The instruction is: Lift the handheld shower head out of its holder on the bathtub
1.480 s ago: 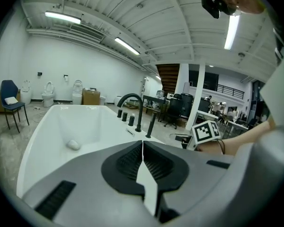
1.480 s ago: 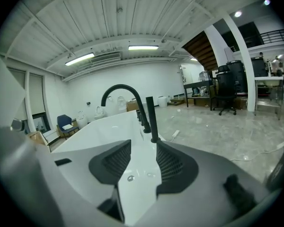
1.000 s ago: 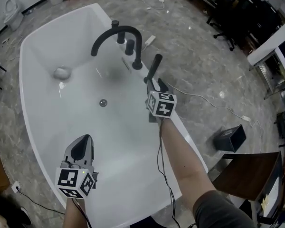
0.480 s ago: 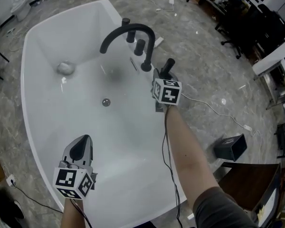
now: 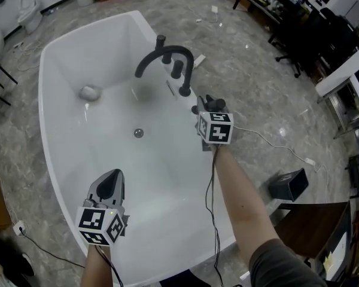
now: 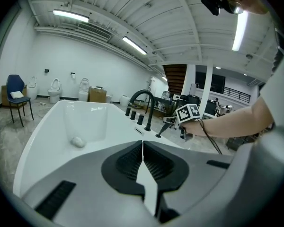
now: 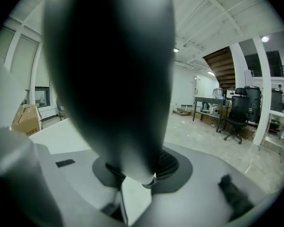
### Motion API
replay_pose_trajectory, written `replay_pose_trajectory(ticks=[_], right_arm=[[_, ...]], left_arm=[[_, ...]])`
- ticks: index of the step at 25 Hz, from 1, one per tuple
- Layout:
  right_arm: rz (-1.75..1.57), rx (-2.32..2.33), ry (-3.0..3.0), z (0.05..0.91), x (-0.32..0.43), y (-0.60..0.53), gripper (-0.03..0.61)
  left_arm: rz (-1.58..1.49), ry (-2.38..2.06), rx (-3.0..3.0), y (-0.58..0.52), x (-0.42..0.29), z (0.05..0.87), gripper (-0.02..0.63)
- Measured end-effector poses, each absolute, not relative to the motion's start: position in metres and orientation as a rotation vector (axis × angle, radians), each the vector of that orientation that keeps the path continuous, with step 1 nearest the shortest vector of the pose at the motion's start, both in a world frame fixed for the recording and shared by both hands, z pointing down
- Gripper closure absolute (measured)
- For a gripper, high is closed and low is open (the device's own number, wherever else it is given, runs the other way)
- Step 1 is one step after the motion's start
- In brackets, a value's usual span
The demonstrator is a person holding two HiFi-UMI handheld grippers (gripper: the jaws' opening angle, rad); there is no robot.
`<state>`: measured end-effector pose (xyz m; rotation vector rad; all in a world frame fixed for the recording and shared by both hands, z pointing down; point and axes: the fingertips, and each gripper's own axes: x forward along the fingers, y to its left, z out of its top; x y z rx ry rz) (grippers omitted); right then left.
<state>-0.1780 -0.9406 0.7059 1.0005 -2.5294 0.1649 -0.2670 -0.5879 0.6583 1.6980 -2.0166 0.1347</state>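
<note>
The person is in the lifting step. The right gripper [image 5: 208, 103] is closing its jaws on the shower head [image 7: 113, 79], whose dark handle is standing between the pads and filling most of the right gripper view, so the hold looks made and only tightening. This gripper is hovering at the far rim of the bathtub [image 5: 84, 30], just beside the foot of the black faucet [image 5: 173, 49]. In the left gripper view the shower head is slanting down out of the jaws toward the rim, its lower tip close to the rim or touching it (the holder is hiding behind gripper and handle, so I cannot tell whether the tip is sitting in it or hanging clear). The left gripper [image 5: 112, 179] is idling over the near side of the tub, well apart from the fittings, its jaws pressed together on nothing. By my judgement the task is well along but not plainly finished. The next move is calling for a steady pull upward along the line of the handle, with the squeeze kept firm so the smooth handle is not slipping and the path kept clear of the faucet. A hose may be dragging below, though none is showing here.
</note>
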Motion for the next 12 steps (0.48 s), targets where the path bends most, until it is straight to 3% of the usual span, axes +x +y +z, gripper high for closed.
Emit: replay_pose_trajectory(ticks=[12], right_arm=[[0.175, 1.043, -2.662, 0.522, -0.143, -0.779, 0.469]], left_arm=[[0.082, -1.918, 1.848, -0.492, -0.239, 0.545, 0.598]])
